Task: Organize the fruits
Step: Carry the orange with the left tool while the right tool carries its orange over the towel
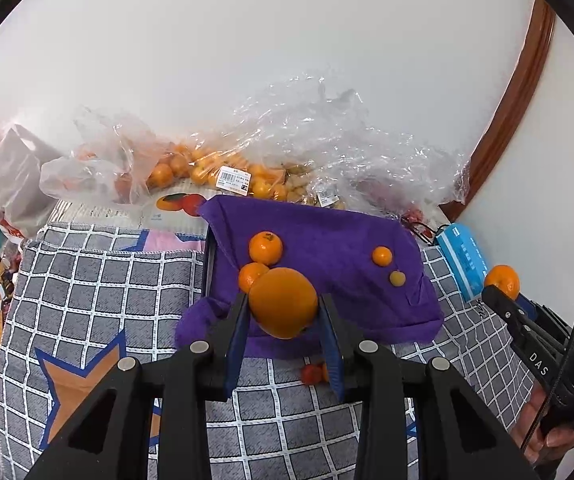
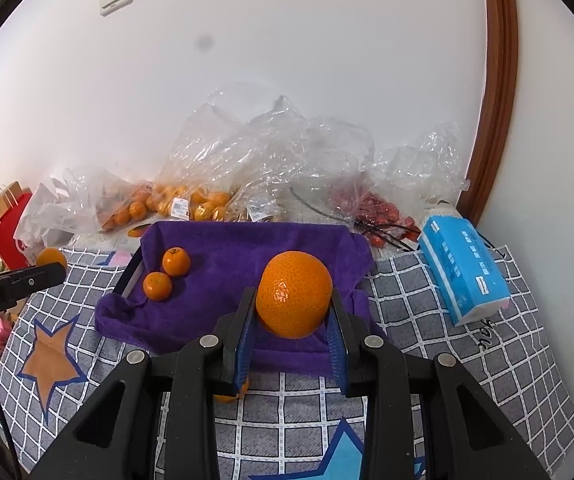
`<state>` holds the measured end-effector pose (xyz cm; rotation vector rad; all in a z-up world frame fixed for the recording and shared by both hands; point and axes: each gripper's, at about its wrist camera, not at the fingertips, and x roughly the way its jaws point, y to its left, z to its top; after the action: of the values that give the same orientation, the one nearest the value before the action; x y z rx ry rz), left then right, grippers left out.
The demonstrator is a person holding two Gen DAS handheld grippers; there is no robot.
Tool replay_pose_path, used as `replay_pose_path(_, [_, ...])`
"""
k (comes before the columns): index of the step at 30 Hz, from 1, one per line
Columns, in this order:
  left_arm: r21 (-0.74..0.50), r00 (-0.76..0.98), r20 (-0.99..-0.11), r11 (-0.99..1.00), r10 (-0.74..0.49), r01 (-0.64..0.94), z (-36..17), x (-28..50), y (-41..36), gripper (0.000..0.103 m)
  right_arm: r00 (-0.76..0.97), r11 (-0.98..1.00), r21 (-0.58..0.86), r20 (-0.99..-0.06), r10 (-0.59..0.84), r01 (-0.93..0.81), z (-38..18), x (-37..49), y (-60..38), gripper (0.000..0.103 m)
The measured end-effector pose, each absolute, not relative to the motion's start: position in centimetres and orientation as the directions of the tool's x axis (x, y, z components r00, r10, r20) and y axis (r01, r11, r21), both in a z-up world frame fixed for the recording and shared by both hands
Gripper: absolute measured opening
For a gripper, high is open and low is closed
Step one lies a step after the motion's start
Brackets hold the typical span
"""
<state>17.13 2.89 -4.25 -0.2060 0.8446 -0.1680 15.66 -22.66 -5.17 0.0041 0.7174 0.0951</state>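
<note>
My left gripper (image 1: 283,312) is shut on a large orange (image 1: 283,302) and holds it over the near edge of a purple towel (image 1: 327,248). On the towel lie two tangerines (image 1: 265,247), a small kumquat (image 1: 382,256) and a pale small fruit (image 1: 397,278). My right gripper (image 2: 293,312) is shut on another large orange (image 2: 294,294) above the purple towel (image 2: 247,256), where two tangerines (image 2: 176,261) lie at the left. The right gripper with its orange (image 1: 503,280) also shows at the right of the left wrist view.
Clear plastic bags (image 2: 255,160) of tangerines, kumquats and cherry tomatoes (image 2: 379,210) lie along the wall. A blue tissue pack (image 2: 463,270) lies at the right on the checked cloth (image 2: 447,340). Small red fruits (image 1: 313,374) lie on the cloth near my left gripper. A red paper bag (image 2: 3,232) stands at the left.
</note>
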Motion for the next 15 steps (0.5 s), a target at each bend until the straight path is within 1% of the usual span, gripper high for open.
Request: replay_pose_path(15, [-0.241, 0.635, -0.742, 0.969, -0.216, 0.049, -5.5, 18.7, 3.2, 0.032, 0.727, 0.996, 0.033, -0.682, 0.080, -0.079, -6.6, 17.4, -22.4, 0.033])
